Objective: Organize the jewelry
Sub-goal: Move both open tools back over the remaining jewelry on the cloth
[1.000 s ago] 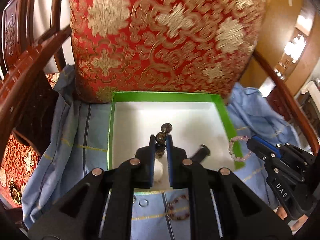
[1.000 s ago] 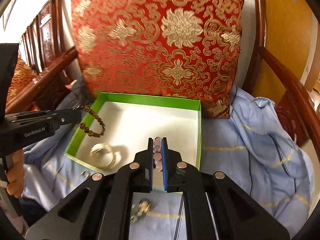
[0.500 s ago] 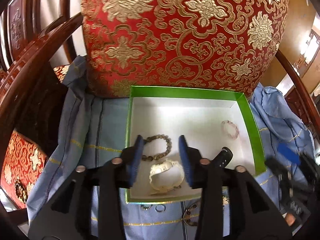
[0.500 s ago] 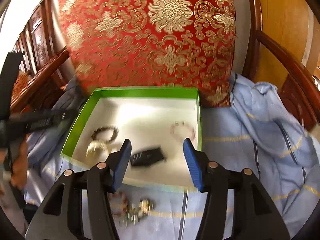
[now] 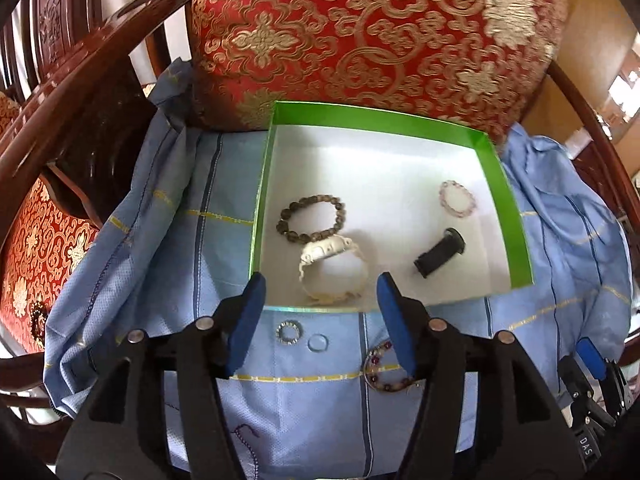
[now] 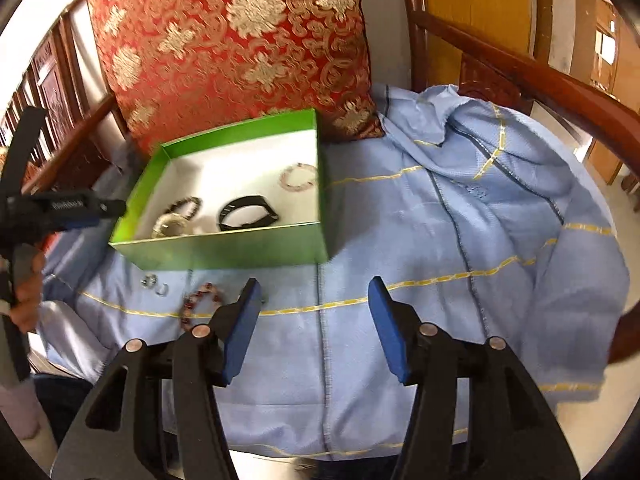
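Note:
A green box with a white floor rests on the blue cloth and holds a brown bead bracelet, a white bangle, a pink bracelet and a black band. My left gripper hovers over the box's near edge; its jaws are opening and grip nothing. On the cloth in front lie a small ring, a clear ring and a dark red bead bracelet. My right gripper is open and empty over bare cloth, right of the red bead bracelet and nearer than the box.
A red and gold cushion leans behind the box. Dark wooden armrests curve along both sides of the seat. The blue cloth bunches up at the right. A hand holds the left gripper at the box's left side.
Both grippers went from shut to open. The brown bead bracelet left my left gripper and the pink one left my right; both lie in the box. The right gripper drew back and rightward.

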